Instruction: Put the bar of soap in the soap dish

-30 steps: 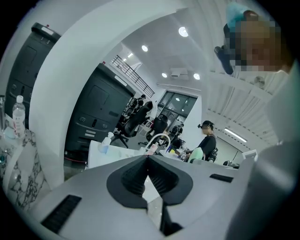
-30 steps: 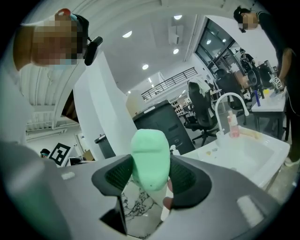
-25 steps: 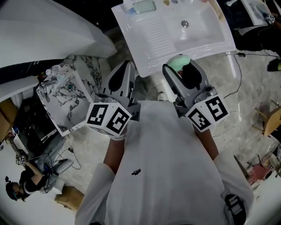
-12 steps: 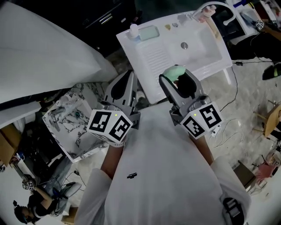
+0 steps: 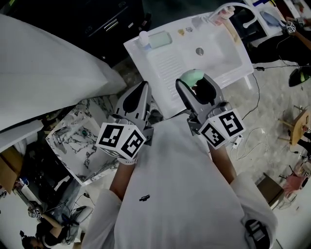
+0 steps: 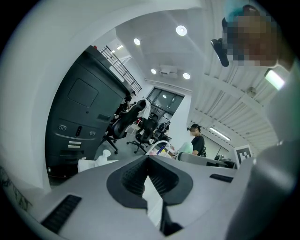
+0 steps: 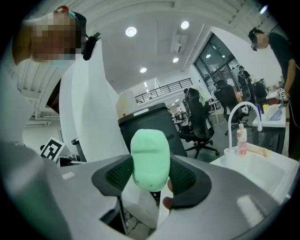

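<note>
A pale green bar of soap (image 5: 191,76) is pinched between the jaws of my right gripper (image 5: 194,83), held over the front edge of a white sink unit (image 5: 170,68). In the right gripper view the soap (image 7: 150,158) stands upright between the dark pads (image 7: 117,176) of that gripper (image 7: 151,177). The pale green soap dish (image 5: 160,39) sits at the sink's far left corner beside a small white bottle (image 5: 144,36). My left gripper (image 5: 141,91) is shut and holds nothing, left of the soap and short of the sink. Its jaws (image 6: 147,176) meet with no gap.
The basin has a drain (image 5: 199,51) and a curved faucet (image 5: 228,7) with a pink bottle (image 7: 241,139) beside it. A marble-patterned box (image 5: 73,146) lies on the floor at left under a large white panel (image 5: 48,68). Cables (image 5: 248,141) trail at right.
The head view has shifted, so the sink and dish sit a little higher and further left. Both grippers keep their pose, the soap still held by the right one.
</note>
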### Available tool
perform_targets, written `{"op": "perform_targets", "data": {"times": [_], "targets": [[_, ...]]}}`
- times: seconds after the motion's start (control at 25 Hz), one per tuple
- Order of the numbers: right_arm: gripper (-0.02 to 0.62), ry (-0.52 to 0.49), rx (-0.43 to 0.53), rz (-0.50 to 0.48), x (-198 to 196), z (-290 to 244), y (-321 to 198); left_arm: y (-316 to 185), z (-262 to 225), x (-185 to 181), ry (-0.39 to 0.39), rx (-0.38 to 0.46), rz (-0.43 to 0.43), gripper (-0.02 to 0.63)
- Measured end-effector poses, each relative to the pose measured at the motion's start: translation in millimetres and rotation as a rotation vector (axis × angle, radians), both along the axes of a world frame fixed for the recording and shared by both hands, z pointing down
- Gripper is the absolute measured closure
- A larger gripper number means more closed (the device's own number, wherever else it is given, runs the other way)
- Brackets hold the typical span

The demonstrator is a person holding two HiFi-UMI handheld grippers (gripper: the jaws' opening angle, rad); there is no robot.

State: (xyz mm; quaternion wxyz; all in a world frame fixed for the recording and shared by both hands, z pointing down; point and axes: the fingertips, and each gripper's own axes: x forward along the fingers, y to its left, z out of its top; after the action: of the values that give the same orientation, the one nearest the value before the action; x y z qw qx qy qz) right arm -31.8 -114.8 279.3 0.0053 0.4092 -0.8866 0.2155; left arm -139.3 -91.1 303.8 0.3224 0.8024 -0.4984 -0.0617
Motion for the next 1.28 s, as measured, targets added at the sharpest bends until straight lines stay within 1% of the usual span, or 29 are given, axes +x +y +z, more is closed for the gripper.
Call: {"op": "perform_targets", "data": {"times": [0.24, 0.64, 0.96, 1.28], "targets": [[0.339, 0.024, 0.000, -0.018, 1.2, 8.5, -11.9, -0.8, 8.1, 1.1, -0.004, -0.017, -0.008, 0.597], [0.339, 0.091, 0.026, -0.087, -3.8, 14.0, -50.3, -4.0, 21.1, 1.0, -0.006, -0.060, -0.029, 0.597], [0.339, 0.165, 0.047, -0.174, -9.8, 29.5, -91.2, -19.7, 36.2, 4.2, -0.013, -0.093, -0.041, 0.597], [0.339, 0.261, 0.073, -0.274, -23.0, 48.0, -130.6, -41.2, 48.9, 2.3, -0.024, -0.117, -0.047, 0.597]]}}
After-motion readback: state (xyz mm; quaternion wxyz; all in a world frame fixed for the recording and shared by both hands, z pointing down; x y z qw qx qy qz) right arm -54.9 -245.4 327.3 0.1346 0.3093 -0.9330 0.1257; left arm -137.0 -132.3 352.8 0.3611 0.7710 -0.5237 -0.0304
